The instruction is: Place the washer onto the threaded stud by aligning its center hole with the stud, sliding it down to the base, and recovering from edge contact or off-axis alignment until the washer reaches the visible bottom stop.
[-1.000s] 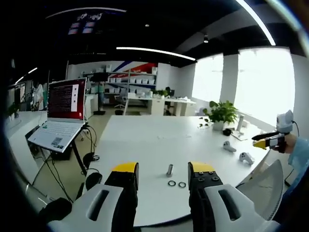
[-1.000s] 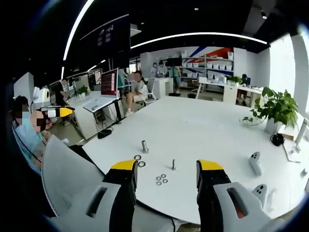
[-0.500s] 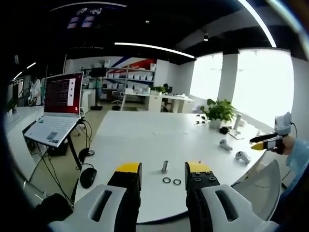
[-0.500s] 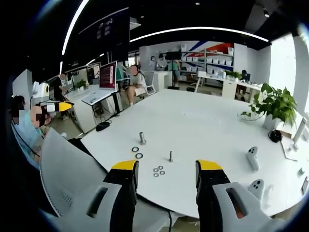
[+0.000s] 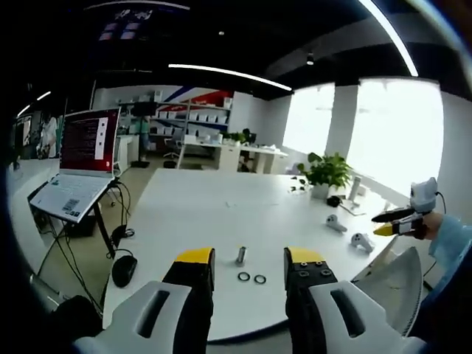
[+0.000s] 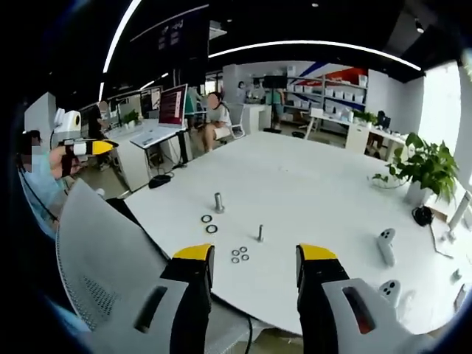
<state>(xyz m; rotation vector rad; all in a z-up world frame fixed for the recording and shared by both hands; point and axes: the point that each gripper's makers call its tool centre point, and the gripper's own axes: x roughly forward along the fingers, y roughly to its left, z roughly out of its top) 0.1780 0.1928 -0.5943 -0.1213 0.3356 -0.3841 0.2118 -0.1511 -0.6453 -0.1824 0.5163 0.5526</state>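
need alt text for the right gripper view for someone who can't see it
A pair of open grey, yellow-tipped tongs hangs over the near edge of a large white table, empty. Ahead stand a thin metal threaded stud with three small metal washers beside it, then a thicker metal bolt with two dark rings. A grey mesh chair back sits at left.

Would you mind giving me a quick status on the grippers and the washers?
Left gripper and right gripper open, empty, above the table edge. Washers loose on the table beside the thin stud, none threaded. Nothing blocking.
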